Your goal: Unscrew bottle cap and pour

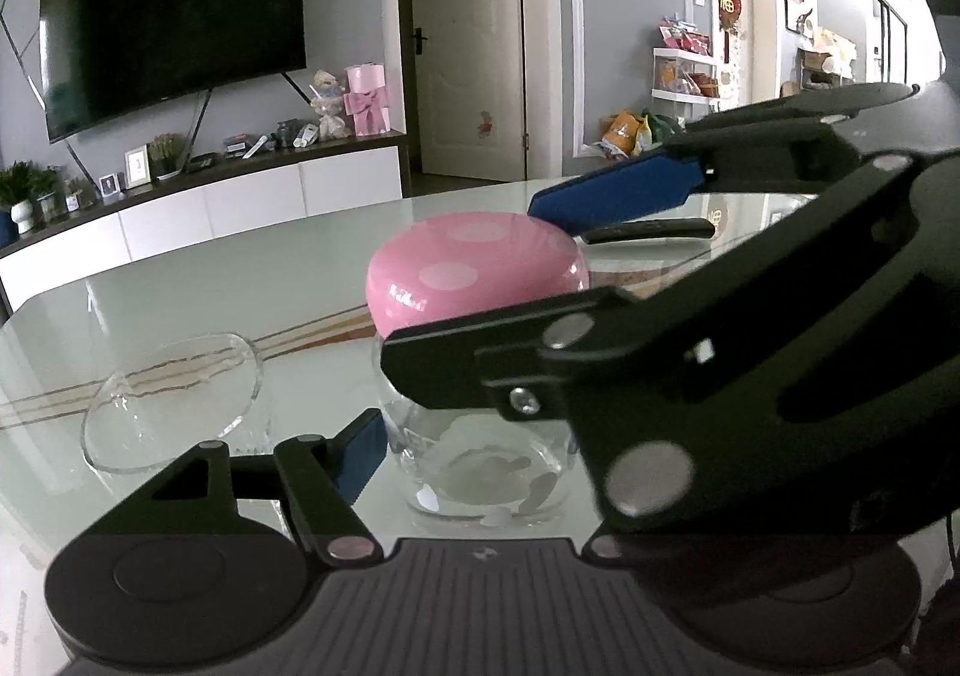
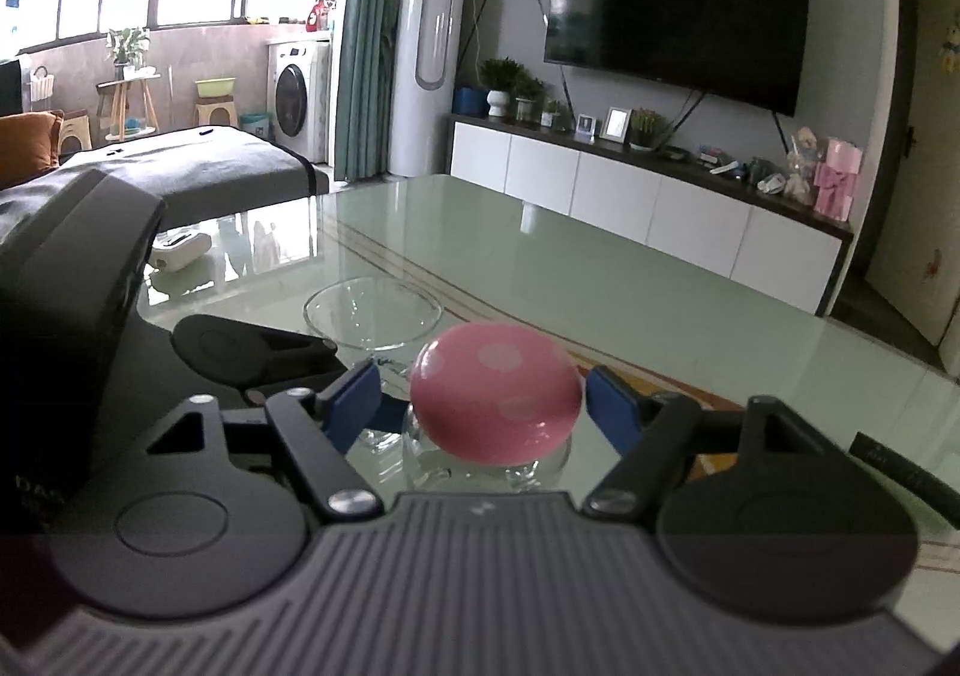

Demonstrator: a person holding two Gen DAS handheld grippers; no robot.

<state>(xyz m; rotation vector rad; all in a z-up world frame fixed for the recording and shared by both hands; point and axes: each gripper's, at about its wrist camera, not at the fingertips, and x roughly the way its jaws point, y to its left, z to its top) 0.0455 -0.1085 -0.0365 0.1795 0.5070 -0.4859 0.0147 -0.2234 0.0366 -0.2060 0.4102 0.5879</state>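
Note:
A clear glass jar [image 1: 480,466] with a pink spotted mushroom-shaped cap [image 1: 474,268] stands upright on the glass table [image 1: 240,268]. My left gripper [image 1: 474,448] is shut on the jar's body: its left blue pad [image 1: 360,454] presses the glass, while its right finger is hidden behind the other tool. In the right wrist view the cap [image 2: 495,400] sits between the blue pads [image 2: 354,406] of my right gripper [image 2: 483,406], which is open with small gaps on both sides. An empty clear glass bowl [image 1: 174,400] stands just left of the jar.
A black remote control [image 1: 648,230] lies behind the jar, towards the right. A small white object [image 2: 180,250] rests far left on the table [image 2: 600,268]. The glass bowl [image 2: 372,316] is just beyond the cap. A TV cabinet stands past the far edge.

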